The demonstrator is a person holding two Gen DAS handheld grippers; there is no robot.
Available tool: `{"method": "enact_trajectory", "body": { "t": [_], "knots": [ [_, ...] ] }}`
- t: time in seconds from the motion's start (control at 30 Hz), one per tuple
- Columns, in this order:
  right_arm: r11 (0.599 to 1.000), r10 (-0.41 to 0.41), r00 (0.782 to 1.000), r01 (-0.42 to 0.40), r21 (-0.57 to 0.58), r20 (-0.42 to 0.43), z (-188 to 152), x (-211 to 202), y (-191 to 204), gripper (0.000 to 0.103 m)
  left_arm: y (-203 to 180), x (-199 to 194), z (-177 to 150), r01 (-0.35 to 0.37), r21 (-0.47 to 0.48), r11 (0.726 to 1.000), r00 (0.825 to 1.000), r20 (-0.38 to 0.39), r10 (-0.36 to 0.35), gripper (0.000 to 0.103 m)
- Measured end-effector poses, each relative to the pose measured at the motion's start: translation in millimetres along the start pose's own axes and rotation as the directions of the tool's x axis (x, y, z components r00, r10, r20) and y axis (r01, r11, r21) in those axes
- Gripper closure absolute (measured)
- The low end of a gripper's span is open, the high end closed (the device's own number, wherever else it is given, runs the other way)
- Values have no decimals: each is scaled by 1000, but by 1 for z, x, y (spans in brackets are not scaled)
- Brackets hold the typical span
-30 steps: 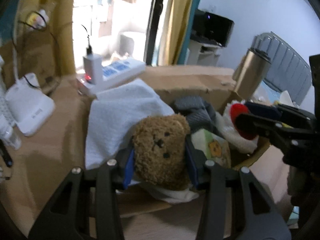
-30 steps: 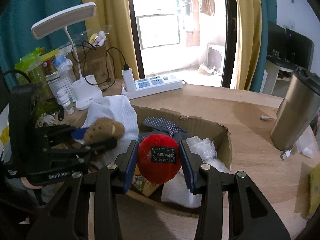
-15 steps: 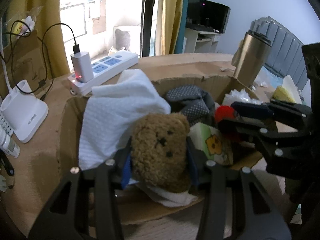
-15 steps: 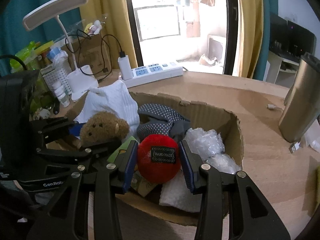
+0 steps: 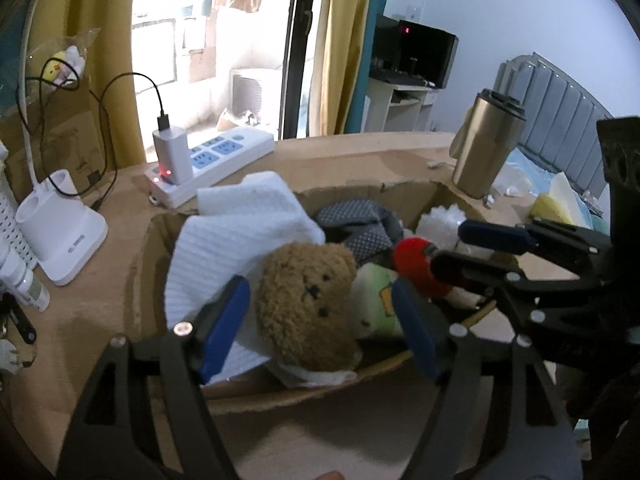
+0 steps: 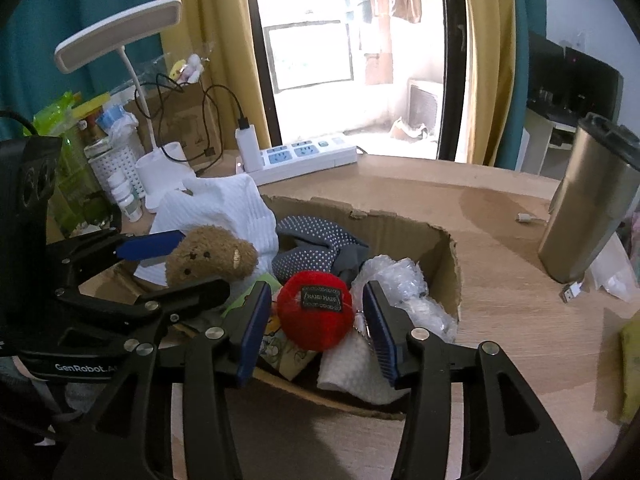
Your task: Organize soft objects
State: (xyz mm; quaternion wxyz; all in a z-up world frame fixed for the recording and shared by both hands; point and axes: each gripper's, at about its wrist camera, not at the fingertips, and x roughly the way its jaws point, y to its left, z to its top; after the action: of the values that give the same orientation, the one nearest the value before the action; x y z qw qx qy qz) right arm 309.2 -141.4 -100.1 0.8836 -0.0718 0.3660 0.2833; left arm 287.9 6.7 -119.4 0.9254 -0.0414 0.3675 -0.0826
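Note:
A brown teddy bear (image 5: 304,304) lies in the cardboard box (image 5: 360,196) against a white towel (image 5: 240,236). My left gripper (image 5: 318,296) straddles it, jaws opening, with a gap between each blue pad and the fur. A red plush ball (image 6: 314,316) with a "hand made" label rests on a green printed packet (image 6: 280,332) in the same box. Around the ball stands my right gripper (image 6: 316,292), its jaws opening too, and neither pad touches it. The two grippers sit side by side, left gripper (image 6: 200,260) to the left.
Grey dotted cloth (image 6: 316,244) and bubble wrap (image 6: 396,280) fill the box's back and right. Behind it lie a power strip (image 6: 304,156) with a charger and a white lamp base (image 5: 60,236). A steel tumbler (image 6: 588,204) stands at the right, small bottles (image 6: 124,196) at the left.
Both grippers' jaws have spread: the left pads came off the bear and the right pads off the red ball, and both toys now rest in the box.

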Motion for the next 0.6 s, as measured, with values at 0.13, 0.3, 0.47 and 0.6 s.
{"method": "enact_trajectory", "body": {
  "t": [0.13, 0.3, 0.47, 0.6],
  "knots": [
    [1000, -6, 1000, 6, -2, 18, -1, -11, 2, 52, -1, -11, -1, -2, -7, 1000, 1000, 16, 2, 28],
    [1000, -15, 999, 15, -5, 42, -2, -26, 6, 52, -3, -29, -2, -7, -17, 1000, 999, 51, 7, 28],
    [1000, -23, 997, 24, -6, 76, -5, -46, 12, 52, -5, -48, -4, -16, -28, 999, 996, 83, 19, 27],
    [999, -32, 995, 33, -10, 97, -8, -60, 16, 52, -7, -66, -9, -27, -34, 999, 994, 109, 30, 22]
  ]
}}
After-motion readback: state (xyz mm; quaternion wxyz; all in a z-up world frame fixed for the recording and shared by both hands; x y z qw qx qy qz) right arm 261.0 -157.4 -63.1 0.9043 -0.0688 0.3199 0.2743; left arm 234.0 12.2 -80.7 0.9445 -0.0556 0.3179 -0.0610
